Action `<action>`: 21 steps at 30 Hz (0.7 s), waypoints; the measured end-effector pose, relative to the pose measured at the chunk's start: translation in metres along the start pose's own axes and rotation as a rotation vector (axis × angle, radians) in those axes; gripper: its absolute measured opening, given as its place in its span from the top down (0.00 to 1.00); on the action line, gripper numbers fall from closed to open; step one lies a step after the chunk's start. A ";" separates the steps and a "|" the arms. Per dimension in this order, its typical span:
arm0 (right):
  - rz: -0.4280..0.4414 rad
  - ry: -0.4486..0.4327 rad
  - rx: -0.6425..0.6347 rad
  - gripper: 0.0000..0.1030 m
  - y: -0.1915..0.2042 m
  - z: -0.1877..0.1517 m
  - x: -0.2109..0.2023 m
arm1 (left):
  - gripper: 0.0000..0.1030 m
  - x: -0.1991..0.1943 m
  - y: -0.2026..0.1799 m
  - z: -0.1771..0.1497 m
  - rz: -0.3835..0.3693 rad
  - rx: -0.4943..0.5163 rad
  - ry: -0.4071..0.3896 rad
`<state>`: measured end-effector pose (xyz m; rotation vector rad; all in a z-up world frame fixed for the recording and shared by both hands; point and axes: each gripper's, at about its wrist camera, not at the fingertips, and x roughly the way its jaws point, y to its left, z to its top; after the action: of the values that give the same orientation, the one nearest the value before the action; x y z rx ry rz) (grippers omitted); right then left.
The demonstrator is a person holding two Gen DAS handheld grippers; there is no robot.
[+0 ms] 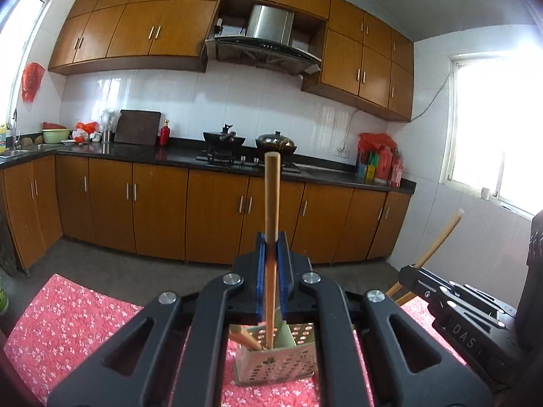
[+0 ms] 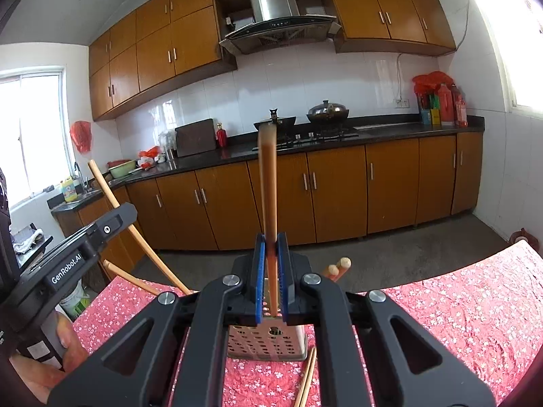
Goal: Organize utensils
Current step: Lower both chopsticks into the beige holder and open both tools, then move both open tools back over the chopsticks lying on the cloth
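The left tool (image 1: 270, 247) pinches a smooth, light-brown wooden chopstick (image 1: 271, 203) between its blue pads, upright, its lower end inside the perforated holder (image 1: 276, 363) on the flowered red desk (image 1: 68, 322); the right tool (image 2: 270, 247) likewise pinches a blurred chopstick (image 2: 268, 186) above the same holder (image 2: 268, 342). In the right wrist view the other tool's body reads "GenRobot.AI"; two loose chopsticks (image 2: 307, 376) lie just beside the holder.

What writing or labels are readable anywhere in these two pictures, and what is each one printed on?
"GenRobot.AI": white lettering on the side of the left gripper body, seen in the right wrist view.
"DAS": pale lettering on the right gripper body, in the left wrist view; it may continue, cut off.
Labels on the yellow bottle by the sink and the red bottles: too small to read.
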<state>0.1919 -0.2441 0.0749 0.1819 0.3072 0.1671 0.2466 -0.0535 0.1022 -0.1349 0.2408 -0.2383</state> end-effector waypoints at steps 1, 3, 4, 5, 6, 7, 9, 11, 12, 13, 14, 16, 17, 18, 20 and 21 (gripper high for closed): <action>-0.005 0.001 0.000 0.91 -0.001 0.000 -0.002 | 0.88 0.000 0.000 0.000 0.004 0.000 0.001; -0.008 -0.004 0.002 0.88 -0.001 0.003 -0.006 | 0.83 -0.003 0.002 0.001 0.009 -0.006 0.000; -0.012 -0.010 0.002 0.85 -0.002 0.005 -0.008 | 0.81 -0.005 0.003 0.002 0.011 -0.011 -0.003; -0.014 -0.020 0.002 0.84 -0.002 0.006 -0.013 | 0.80 -0.009 0.005 0.003 0.011 -0.018 -0.010; -0.015 -0.029 0.001 0.84 -0.002 0.008 -0.019 | 0.79 -0.014 0.007 0.005 0.013 -0.026 -0.018; -0.016 -0.037 0.002 0.84 -0.002 0.010 -0.023 | 0.78 -0.020 0.010 0.007 0.018 -0.030 -0.024; -0.021 -0.056 0.005 0.84 -0.005 0.012 -0.035 | 0.75 -0.033 0.015 0.012 0.028 -0.041 -0.038; -0.033 -0.071 0.017 0.84 -0.011 0.011 -0.053 | 0.73 -0.050 0.023 0.013 0.045 -0.049 -0.048; -0.039 -0.072 0.023 0.84 -0.014 0.009 -0.058 | 0.73 -0.057 0.027 0.013 0.052 -0.051 -0.048; -0.049 -0.067 0.032 0.83 -0.019 0.004 -0.066 | 0.73 -0.066 0.033 0.010 0.064 -0.054 -0.046; -0.064 -0.056 0.041 0.82 -0.024 -0.003 -0.072 | 0.72 -0.073 0.038 0.007 0.074 -0.056 -0.043; -0.097 -0.013 0.053 0.80 -0.034 -0.019 -0.074 | 0.70 -0.086 0.053 -0.007 0.102 -0.061 -0.017; -0.110 0.017 0.058 0.80 -0.039 -0.029 -0.072 | 0.70 -0.089 0.061 -0.019 0.119 -0.064 0.011; -0.125 0.072 0.069 0.80 -0.046 -0.044 -0.067 | 0.70 -0.090 0.067 -0.027 0.130 -0.062 0.032; -0.140 0.169 0.094 0.80 -0.054 -0.071 -0.052 | 0.70 -0.085 0.081 -0.054 0.167 -0.053 0.115; -0.142 0.208 0.102 0.80 -0.056 -0.082 -0.046 | 0.70 -0.081 0.087 -0.067 0.177 -0.057 0.161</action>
<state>0.1305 -0.2950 -0.0001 0.2439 0.5352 0.0292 0.1725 0.0434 0.0411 -0.1506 0.4175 -0.0658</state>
